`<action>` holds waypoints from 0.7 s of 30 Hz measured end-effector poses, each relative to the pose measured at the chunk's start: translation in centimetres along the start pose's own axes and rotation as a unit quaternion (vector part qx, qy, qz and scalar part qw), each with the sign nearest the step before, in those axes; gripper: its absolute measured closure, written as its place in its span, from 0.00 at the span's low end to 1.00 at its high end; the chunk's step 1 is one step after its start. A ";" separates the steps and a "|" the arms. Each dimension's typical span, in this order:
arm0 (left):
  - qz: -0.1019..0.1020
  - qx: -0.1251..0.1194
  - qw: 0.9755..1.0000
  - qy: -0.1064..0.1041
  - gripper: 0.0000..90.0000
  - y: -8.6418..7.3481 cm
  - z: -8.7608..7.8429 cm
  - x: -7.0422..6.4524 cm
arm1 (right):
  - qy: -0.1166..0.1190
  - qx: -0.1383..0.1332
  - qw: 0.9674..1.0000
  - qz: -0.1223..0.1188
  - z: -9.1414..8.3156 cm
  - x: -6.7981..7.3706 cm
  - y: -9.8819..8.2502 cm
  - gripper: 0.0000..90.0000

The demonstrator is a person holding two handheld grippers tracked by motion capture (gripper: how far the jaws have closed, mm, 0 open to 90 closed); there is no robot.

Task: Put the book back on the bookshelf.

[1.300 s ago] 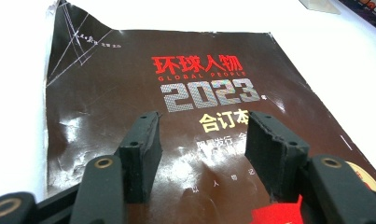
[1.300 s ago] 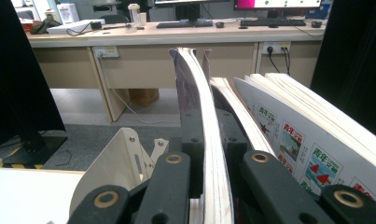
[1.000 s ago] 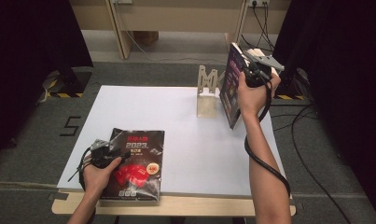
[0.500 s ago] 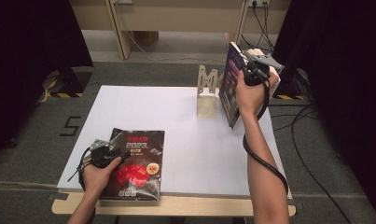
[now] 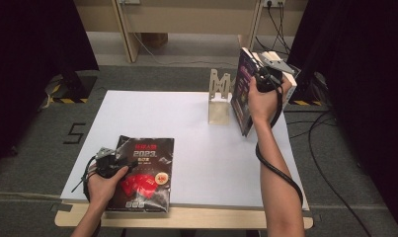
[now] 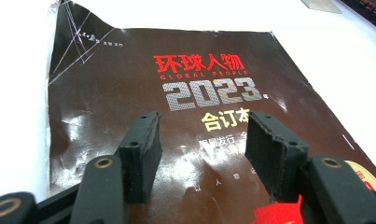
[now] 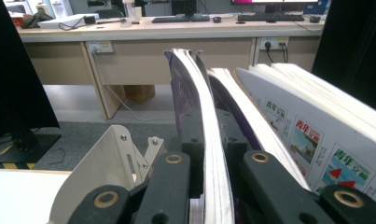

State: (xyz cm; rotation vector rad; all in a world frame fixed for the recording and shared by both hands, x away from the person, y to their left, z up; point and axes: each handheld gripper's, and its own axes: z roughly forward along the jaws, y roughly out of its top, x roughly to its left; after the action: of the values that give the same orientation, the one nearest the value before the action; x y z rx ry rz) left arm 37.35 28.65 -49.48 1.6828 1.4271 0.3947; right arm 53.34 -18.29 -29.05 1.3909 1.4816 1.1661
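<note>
A dark brown magazine marked 2023 lies flat at the table's front left. My left gripper sits over its left edge, and in the left gripper view it stands open above the cover with nothing between the pads. At the back right my right gripper is shut on the top edge of a purple-covered magazine, which stands upright just right of the metal bookend. In the right gripper view the jaws pinch that magazine's pages.
More magazines with white covers lean behind the purple one at the right. The white table is bare between the two magazines. Beyond it stand wooden desk legs, and cables lie on the floor at the right.
My right gripper and the purple magazine have edged slightly left towards the bookend. The left gripper and the dark magazine have stayed put.
</note>
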 end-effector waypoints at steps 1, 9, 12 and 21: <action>0.000 0.000 1.000 0.000 0.49 0.0 0.0 0.0 | 0.000 0.000 1.000 -0.001 0.1 0.0 -0.1 0.94; 0.000 0.001 1.000 0.000 0.49 -0.1 0.0 0.1 | -0.009 -0.001 1.000 -0.014 0.4 0.0 -0.5 0.94; -0.001 0.001 1.000 0.000 0.49 -0.1 0.1 0.0 | -0.010 0.000 1.000 -0.019 0.4 0.2 -0.6 0.94; -0.001 0.000 1.000 -0.001 0.49 0.0 0.0 0.1 | -0.008 0.001 1.000 -0.026 0.4 0.6 -0.7 0.94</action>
State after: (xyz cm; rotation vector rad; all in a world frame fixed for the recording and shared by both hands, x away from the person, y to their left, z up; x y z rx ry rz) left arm 37.32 28.73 -49.51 1.6813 1.4267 0.3930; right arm 53.49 -17.60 -29.81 1.3512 1.4992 1.1200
